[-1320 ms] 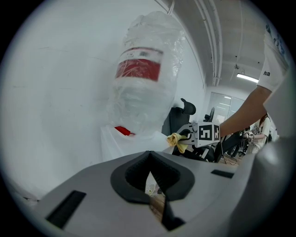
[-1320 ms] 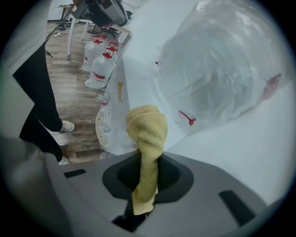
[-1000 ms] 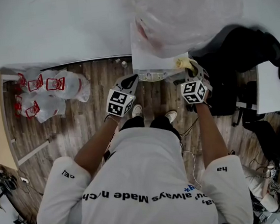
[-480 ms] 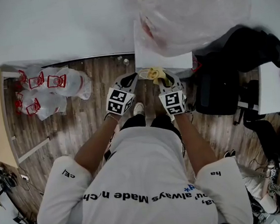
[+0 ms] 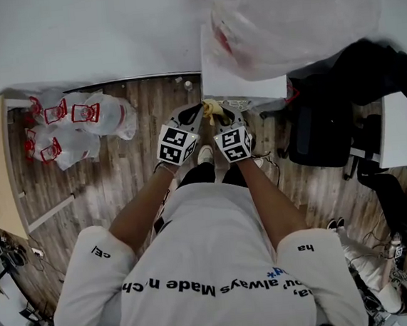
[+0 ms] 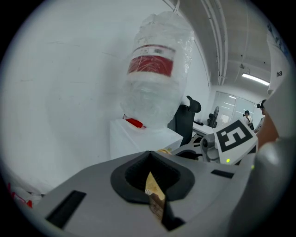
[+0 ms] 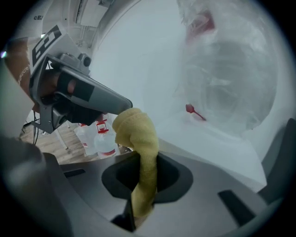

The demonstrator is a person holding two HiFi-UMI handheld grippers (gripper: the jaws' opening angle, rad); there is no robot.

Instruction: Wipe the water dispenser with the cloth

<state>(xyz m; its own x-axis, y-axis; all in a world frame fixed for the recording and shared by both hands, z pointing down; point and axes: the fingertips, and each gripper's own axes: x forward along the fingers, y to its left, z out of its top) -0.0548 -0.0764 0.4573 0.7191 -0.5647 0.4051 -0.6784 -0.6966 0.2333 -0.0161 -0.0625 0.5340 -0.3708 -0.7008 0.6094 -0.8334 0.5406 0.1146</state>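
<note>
- My right gripper (image 7: 141,159) has its fingers clamped on the yellow cloth (image 7: 138,134); a thick bunch of it stands out past the tips and a tail hangs back through the gap
- My left gripper (image 6: 150,156) has its fingers pressed together and carries none of the cloth; a thin tan sliver shows in the seam, and I cannot tell what it is
- In the head view both grippers sit side by side at the near left corner of the water dispenser (image 5: 244,83), and the cloth is right at that corner, just in front of the white cabinet
- I cannot tell whether the cloth is pressing on the surface or only just beside it
- The left fingertips are very near the cloth bunch, on its left
- I judge the step in hand to be the wipe across the near face, with most of the cabinet not yet covered
- To do it well I would lead with the loose bunch so that fabric meets the cabinet, not the hard fingertips
- I would keep the pressure light and even, and overlap each stroke with the one beside it
- The left gripper is best kept clear of the stroke line, so it neither snags the cloth nor bumps the right one
- The plastic-wrapped bottle (image 5: 282,15) stands on top at the far side, so I would avoid pushing hard enough to rock the cabinet
- The hold is on a narrow fold only, so a dragging stroke could pull the cloth out; I would watch the right gripper view for slip
</note>
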